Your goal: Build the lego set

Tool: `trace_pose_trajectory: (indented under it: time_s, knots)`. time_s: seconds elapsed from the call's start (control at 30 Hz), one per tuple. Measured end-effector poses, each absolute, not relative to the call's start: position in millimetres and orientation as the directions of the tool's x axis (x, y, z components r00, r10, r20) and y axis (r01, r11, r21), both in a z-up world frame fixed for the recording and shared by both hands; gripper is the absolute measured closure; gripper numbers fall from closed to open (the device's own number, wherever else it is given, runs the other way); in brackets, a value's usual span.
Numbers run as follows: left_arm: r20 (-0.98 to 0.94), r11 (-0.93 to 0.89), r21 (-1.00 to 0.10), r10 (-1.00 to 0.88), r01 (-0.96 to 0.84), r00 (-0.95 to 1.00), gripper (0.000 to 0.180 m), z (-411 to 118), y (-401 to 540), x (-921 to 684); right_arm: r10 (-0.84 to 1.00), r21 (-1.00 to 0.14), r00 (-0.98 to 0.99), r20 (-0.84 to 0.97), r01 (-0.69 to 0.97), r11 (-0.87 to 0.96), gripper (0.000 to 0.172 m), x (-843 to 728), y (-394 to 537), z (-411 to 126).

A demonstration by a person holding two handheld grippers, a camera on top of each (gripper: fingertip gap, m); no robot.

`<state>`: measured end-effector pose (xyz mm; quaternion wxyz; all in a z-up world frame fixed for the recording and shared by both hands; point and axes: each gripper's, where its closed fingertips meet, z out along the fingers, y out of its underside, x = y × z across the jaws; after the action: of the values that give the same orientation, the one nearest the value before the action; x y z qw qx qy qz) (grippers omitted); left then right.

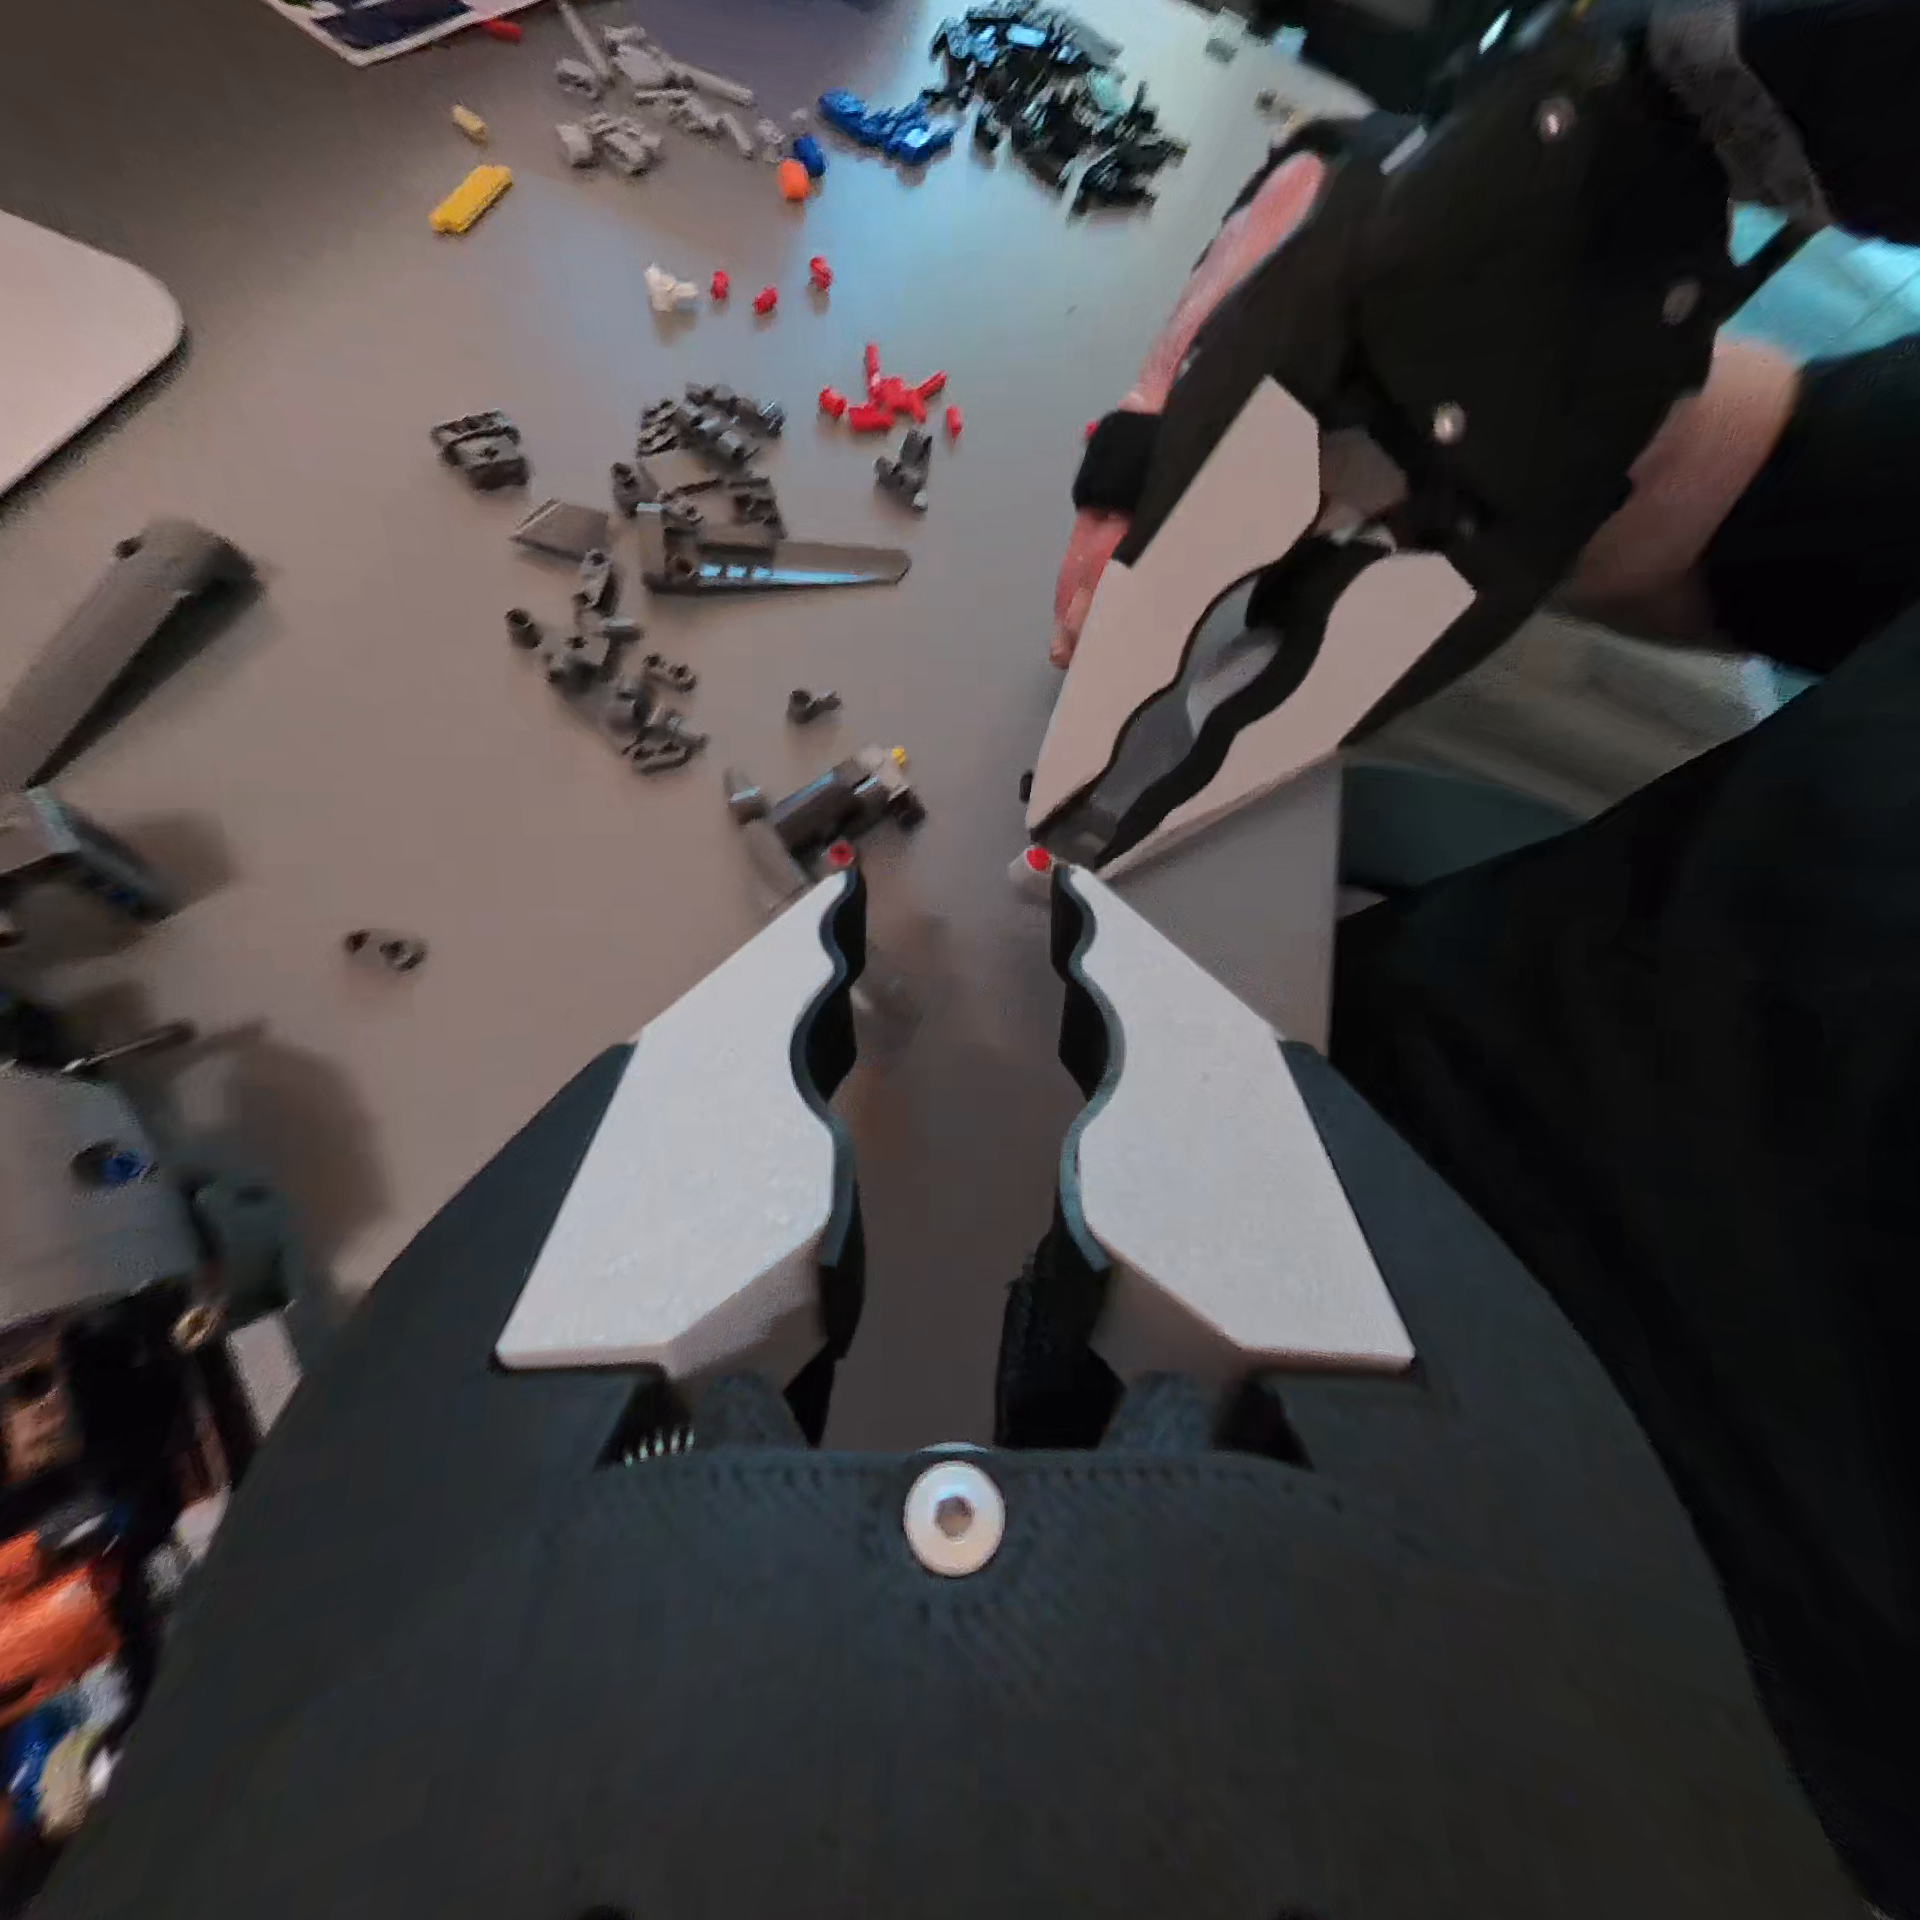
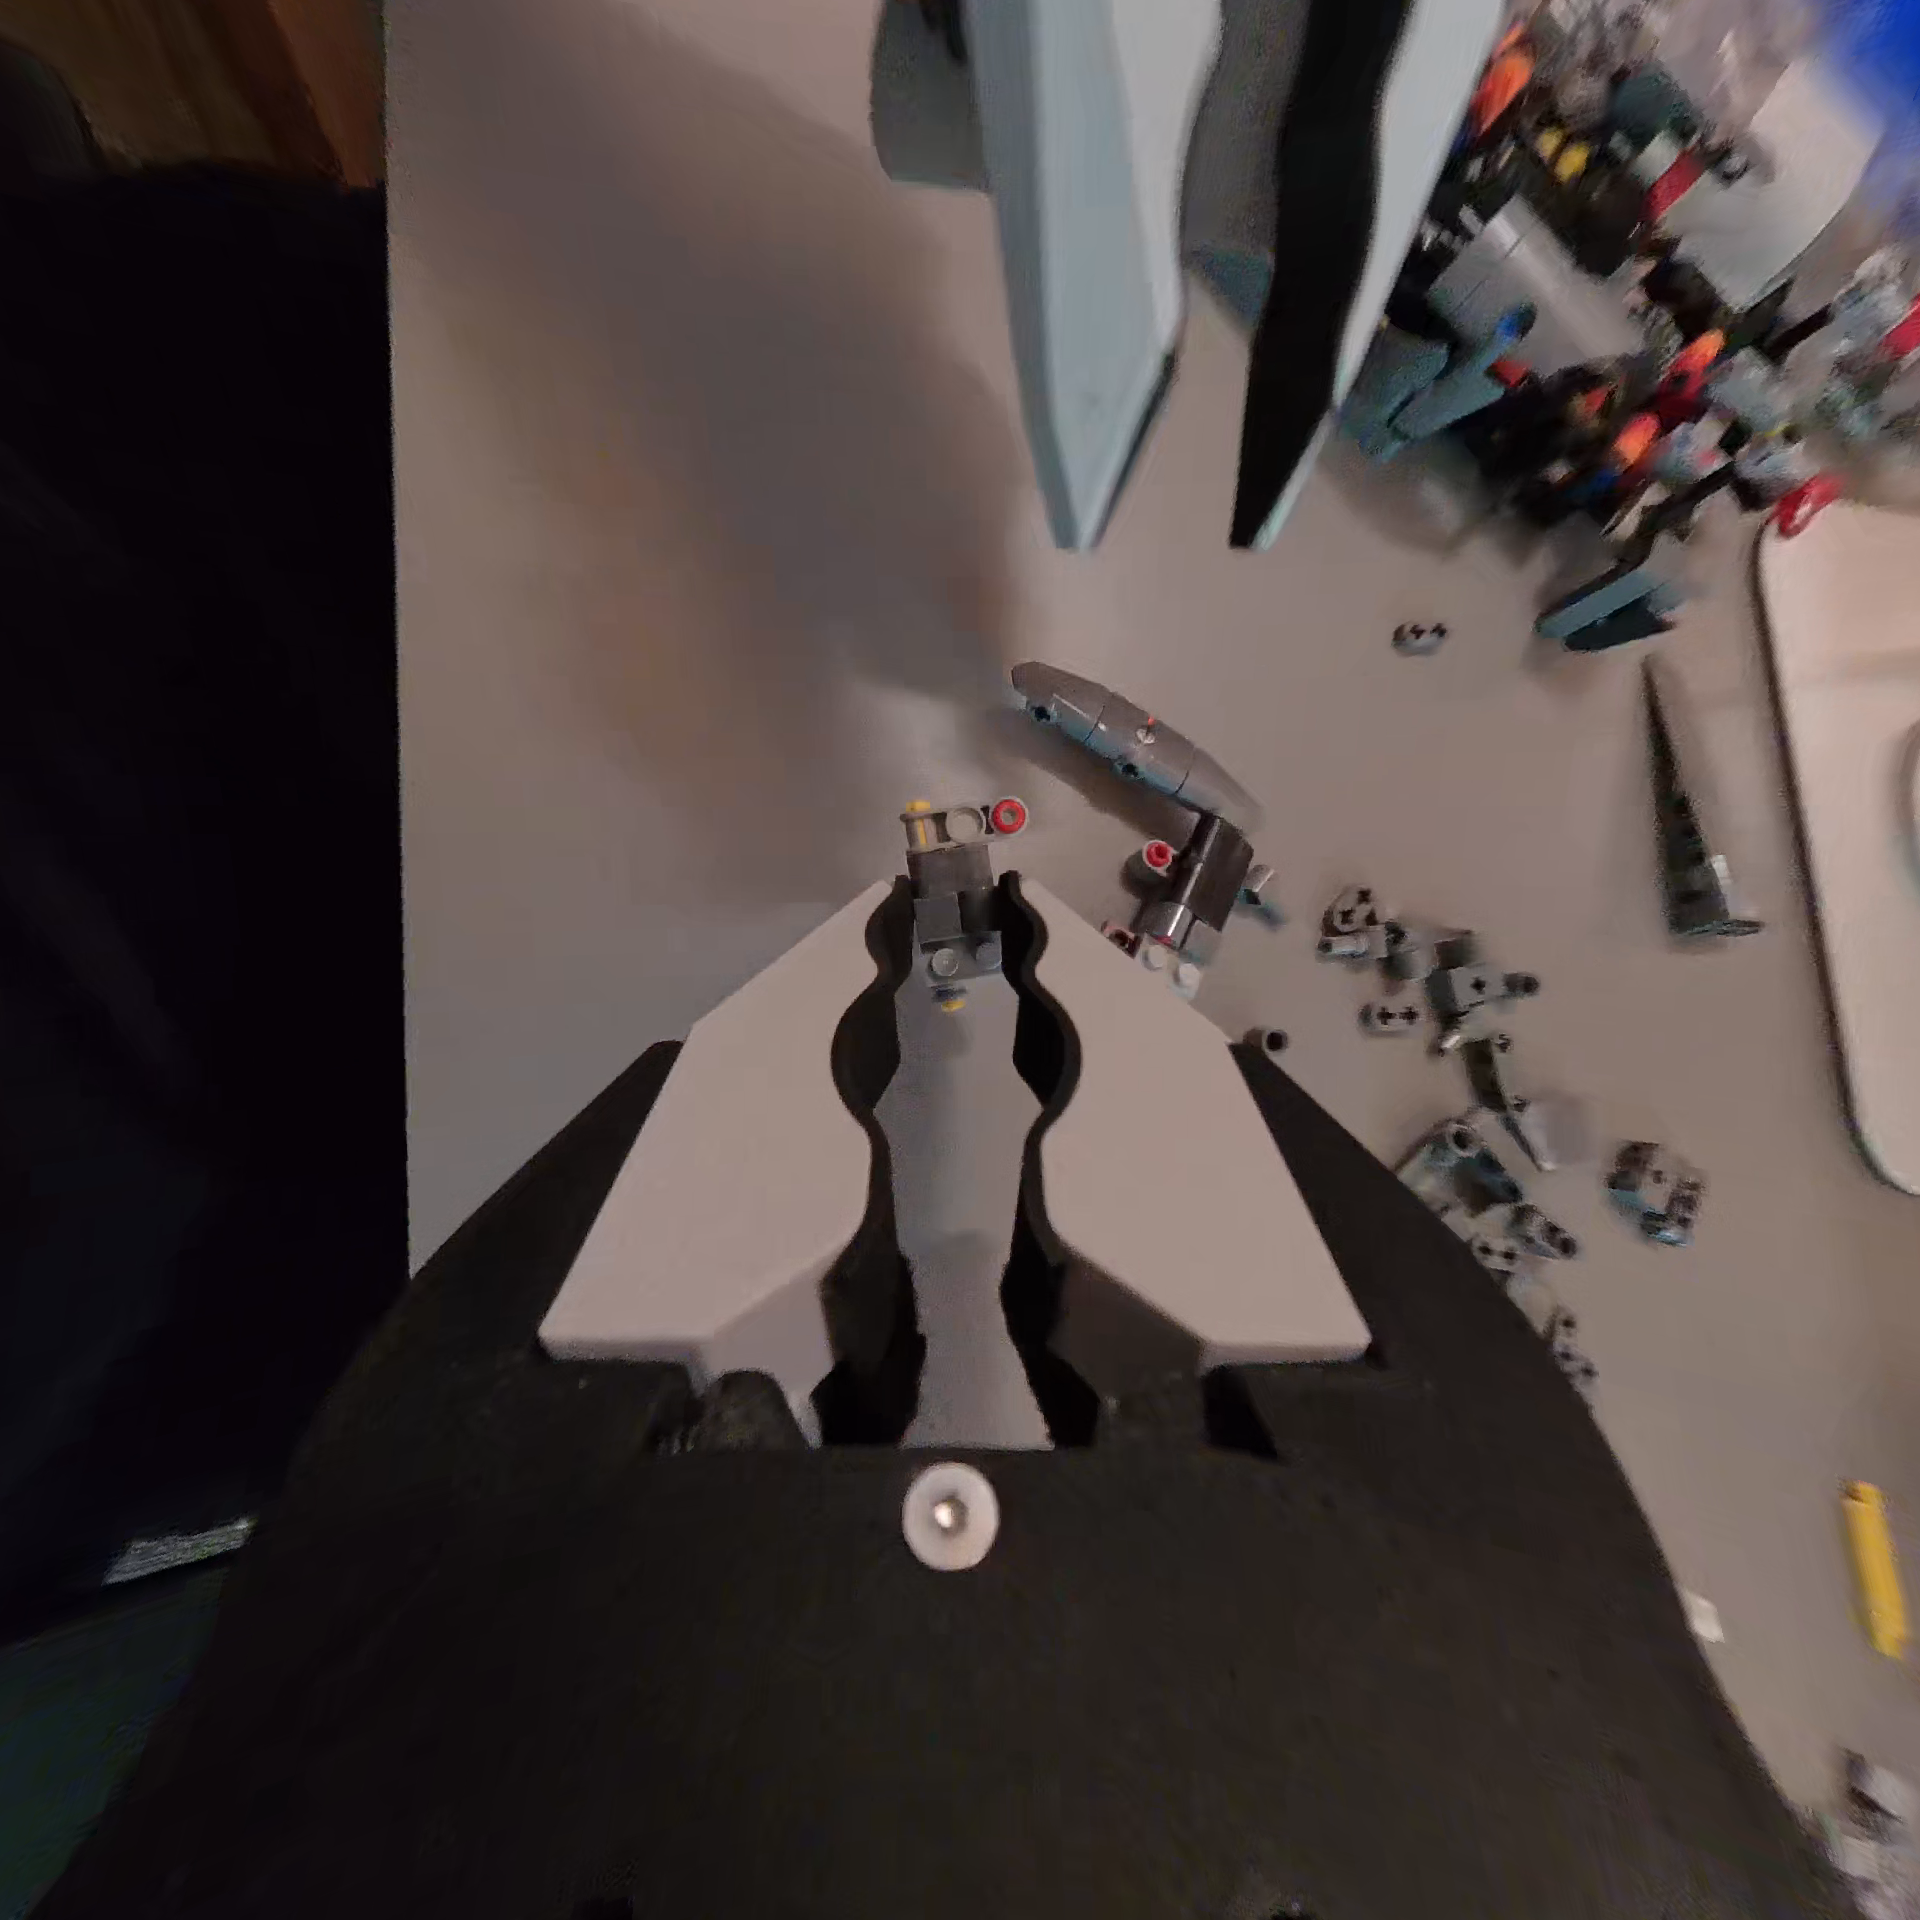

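Grey plastic brick sub-assy [image 2: 951,904], w/ red ring at its 1 o'clock tip, was clamped by the right gripper [image 2: 951,894] over the table [image 2: 623,623]; judged light, stiff, snap-apart, best held at the blocky middle; left gripper [image 1: 954,883] was spread, empty.

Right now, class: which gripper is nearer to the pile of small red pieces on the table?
Left, as far as these views show. The left gripper points toward the red pieces across open table; the right gripper, at the table's near edge, sits further aside.
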<state>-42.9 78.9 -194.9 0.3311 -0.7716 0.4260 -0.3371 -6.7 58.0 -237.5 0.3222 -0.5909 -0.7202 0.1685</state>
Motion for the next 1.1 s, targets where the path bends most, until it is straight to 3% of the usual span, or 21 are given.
trace_pose_trajectory:
  time_s: [0.2,0.53,0.73,0.83,0.97,1.1]
  knots:
    - [0.146,-0.382,-0.757,-0.89,-0.53,0.432,0.146,-222,71,-64,0.986,-0.584,-0.065,0.152,0.799,0.142,0.157,-14,62,-262]
    - [0.1,-0.344,-0.738,-0.906,-0.58,0.411,0.145,-238,76,-66,0.986,-0.571,-0.057,0.159,0.809,0.139,0.147,-9,66,-257]
    - [-0.181,-0.117,-0.743,-0.913,-0.659,0.366,0.15,-240,78,-66,0.985,-0.578,-0.076,0.157,0.802,0.154,0.156,-10,66,-261]
    - [-0.376,0.052,-0.688,-0.879,-0.724,0.294,0.149,-241,78,-67,0.985,-0.593,-0.07,0.155,0.791,0.149,0.156,-14,67,-262]
    - [-0.617,0.256,-0.529,-0.771,-0.809,0.159,0.151,-248,82,-68,0.987,-0.612,-0.025,0.157,0.782,0.117,0.157,-18,71,-261]
    - [-0.757,0.389,-0.399,-0.651,-0.83,0.059,0.154,-249,86,-66,0.991,-0.636,0.033,0.13,0.769,0.057,0.157,-21,75,-260]
